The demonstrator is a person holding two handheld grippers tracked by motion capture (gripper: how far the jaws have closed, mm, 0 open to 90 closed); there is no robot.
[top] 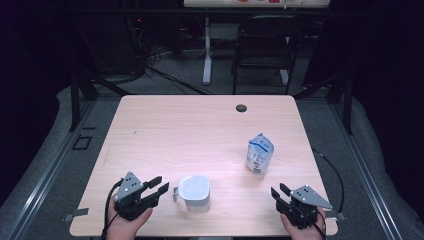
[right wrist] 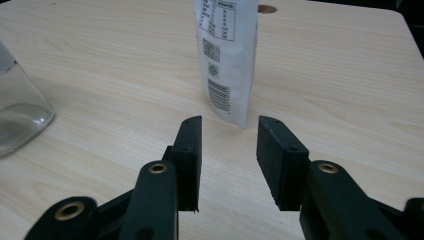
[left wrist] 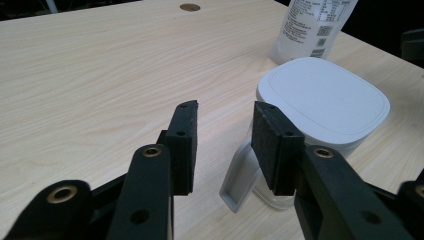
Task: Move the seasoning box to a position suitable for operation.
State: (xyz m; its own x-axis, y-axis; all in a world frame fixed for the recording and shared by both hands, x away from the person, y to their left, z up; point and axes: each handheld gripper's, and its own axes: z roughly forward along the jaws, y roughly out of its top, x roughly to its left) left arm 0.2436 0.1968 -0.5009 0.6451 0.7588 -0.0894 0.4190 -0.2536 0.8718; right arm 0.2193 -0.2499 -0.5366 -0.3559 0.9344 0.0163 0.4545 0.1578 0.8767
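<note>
A clear jug (top: pixel 194 192) with a flat white lid (left wrist: pixel 325 97) and a grey handle (left wrist: pixel 240 180) stands near the table's front edge. My left gripper (top: pixel 157 185) lies just to its left, jaws open and empty. In the left gripper view the left gripper (left wrist: pixel 225 107) points past the handle, which sits close by the right-hand pad without being between the pads. A white and blue pouch (top: pixel 260 154) stands upright to the right of the jug. Some way in front of the pouch (right wrist: pixel 227 55), my right gripper (top: pixel 278 191) (right wrist: pixel 230 122) is open and empty.
The light wooden table (top: pixel 165 130) has a round cable hole (top: pixel 241 108) near its far edge. A black folding chair (top: pixel 265 45) and a white desk leg (top: pixel 206 50) stand beyond the table. The jug's glass wall (right wrist: pixel 17 110) shows at the right gripper view's left edge.
</note>
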